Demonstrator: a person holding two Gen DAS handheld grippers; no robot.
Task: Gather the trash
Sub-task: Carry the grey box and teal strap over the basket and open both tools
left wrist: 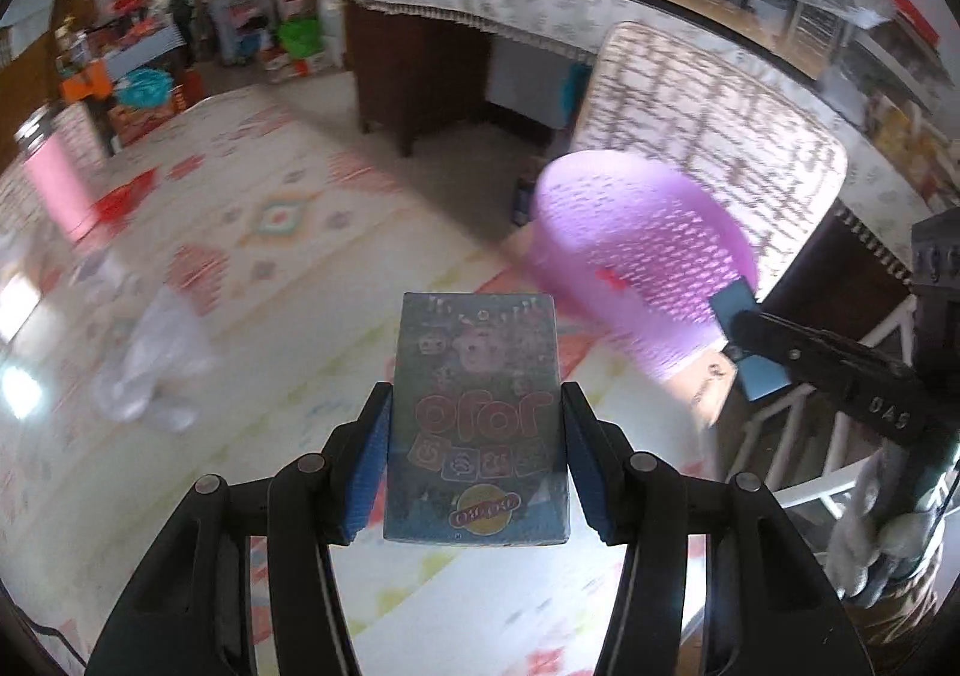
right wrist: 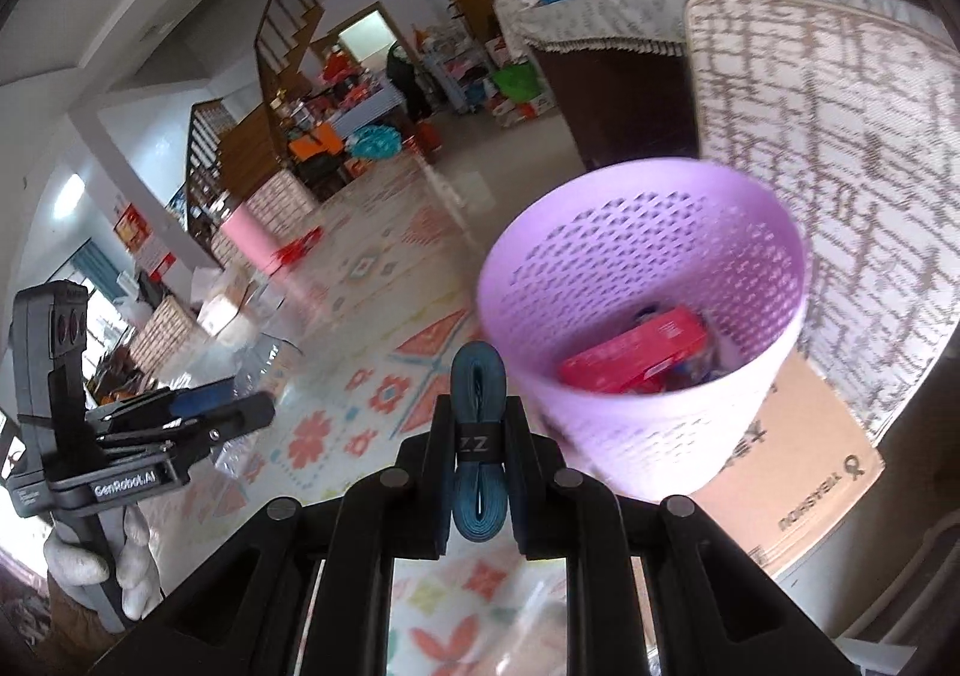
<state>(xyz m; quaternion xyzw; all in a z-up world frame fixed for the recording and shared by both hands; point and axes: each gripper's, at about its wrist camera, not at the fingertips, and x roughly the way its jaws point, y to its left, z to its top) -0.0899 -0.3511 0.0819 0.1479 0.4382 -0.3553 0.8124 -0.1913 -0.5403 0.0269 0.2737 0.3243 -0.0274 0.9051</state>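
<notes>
Left wrist view first: at the far left we see a crumpled clear plastic bag (left wrist: 153, 370) lying on the patterned mat (left wrist: 270, 268). In the middle, our left gripper (left wrist: 475, 436) has its blue pads clamped on the two long sides of a small printed box (left wrist: 477, 418), held above the mat and angled downward. To the right stands the lilac perforated basket (left wrist: 636, 268), blurred, with our right gripper (left wrist: 747, 343) reaching in beside it.

In the right wrist view, the left gripper (right wrist: 198, 406) shows at the far left, with a white-gloved hand (right wrist: 99, 556) around its handle. In the middle, our right gripper (right wrist: 480, 436) is closed tight on a folded teal strap (right wrist: 478, 436) with a black band. Just right of it, the basket (right wrist: 648, 412) stands on a flat cardboard sheet (right wrist: 798, 472); inside lie a red box (right wrist: 636, 352) and other bits we cannot tell apart.
</notes>
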